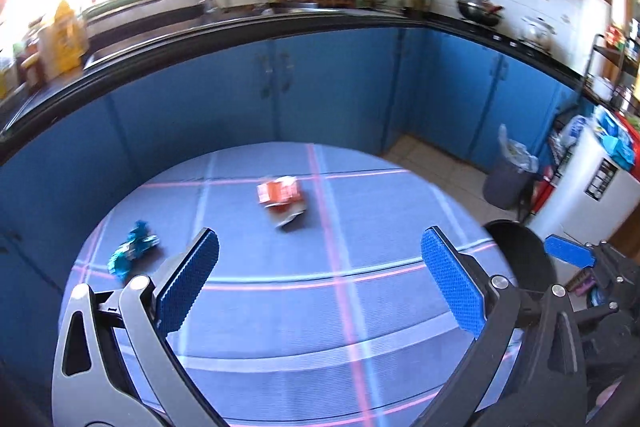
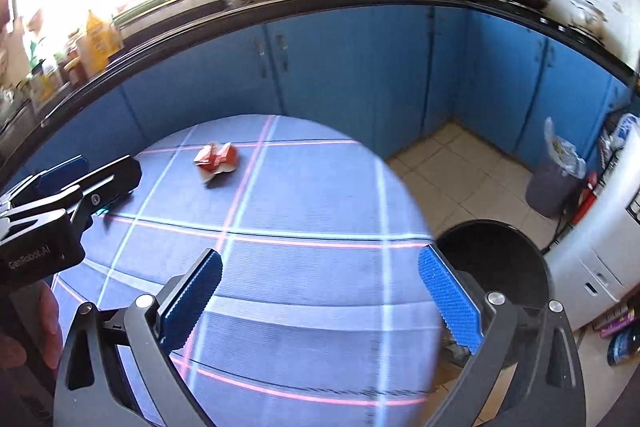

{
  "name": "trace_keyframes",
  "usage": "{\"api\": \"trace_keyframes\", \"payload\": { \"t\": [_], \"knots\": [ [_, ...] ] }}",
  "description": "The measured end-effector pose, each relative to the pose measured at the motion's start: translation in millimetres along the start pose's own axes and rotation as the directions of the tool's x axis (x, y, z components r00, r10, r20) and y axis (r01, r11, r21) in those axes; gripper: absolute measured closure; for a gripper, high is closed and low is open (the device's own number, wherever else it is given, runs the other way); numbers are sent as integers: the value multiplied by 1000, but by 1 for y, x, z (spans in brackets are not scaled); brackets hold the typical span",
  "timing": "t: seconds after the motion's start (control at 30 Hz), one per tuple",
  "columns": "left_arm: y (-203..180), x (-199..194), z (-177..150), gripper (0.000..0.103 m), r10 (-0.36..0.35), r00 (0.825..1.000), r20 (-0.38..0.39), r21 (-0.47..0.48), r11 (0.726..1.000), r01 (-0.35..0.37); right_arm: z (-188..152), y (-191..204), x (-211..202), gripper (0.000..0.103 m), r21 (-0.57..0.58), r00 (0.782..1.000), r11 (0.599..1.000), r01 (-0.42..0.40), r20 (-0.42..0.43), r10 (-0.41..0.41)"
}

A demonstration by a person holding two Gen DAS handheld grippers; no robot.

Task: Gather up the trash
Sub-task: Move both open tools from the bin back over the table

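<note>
Trash is seen scattered on a round table (image 1: 280, 307) draped in blue plaid: a crumpled orange wrapper (image 1: 281, 195) lies toward the far side and a teal wrapper (image 1: 134, 253) at the left edge, while a black bin (image 2: 500, 267) stands just beside the table's right rim. Both the left gripper (image 1: 320, 283) and the right gripper (image 2: 320, 299) are held spread wide and empty above the cloth. A light, crushed wrapper is judged likely to be pushed away or pinched together with the cloth if the pads are closed too low.
</note>
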State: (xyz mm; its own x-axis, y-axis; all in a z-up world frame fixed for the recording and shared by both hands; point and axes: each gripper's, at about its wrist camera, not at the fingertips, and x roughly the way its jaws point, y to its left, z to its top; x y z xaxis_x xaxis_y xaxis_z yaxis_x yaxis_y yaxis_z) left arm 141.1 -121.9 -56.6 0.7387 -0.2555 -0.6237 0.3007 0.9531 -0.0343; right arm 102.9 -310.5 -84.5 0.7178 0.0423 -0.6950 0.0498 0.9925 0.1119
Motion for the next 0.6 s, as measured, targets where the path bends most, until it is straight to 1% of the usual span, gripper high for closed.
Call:
{"api": "trace_keyframes", "payload": {
  "t": [0.17,0.4,0.5,0.6],
  "knots": [
    [42,-1,-8,3,55,998,6,-42,998,-55,7,32,18,7,-23,1000,1000,-11,-11,10],
    [82,4,-13,3,109,994,-3,-83,991,-108,17,69,36,7,-99,1000,995,-10,-8,9],
    [97,13,-16,3,125,992,-25,-99,987,-127,20,81,41,7,-133,1000,991,-8,17,10],
    [111,22,-19,3,129,991,-46,-114,984,-134,24,93,51,7,-159,1000,987,-17,22,20]
  ]
}}
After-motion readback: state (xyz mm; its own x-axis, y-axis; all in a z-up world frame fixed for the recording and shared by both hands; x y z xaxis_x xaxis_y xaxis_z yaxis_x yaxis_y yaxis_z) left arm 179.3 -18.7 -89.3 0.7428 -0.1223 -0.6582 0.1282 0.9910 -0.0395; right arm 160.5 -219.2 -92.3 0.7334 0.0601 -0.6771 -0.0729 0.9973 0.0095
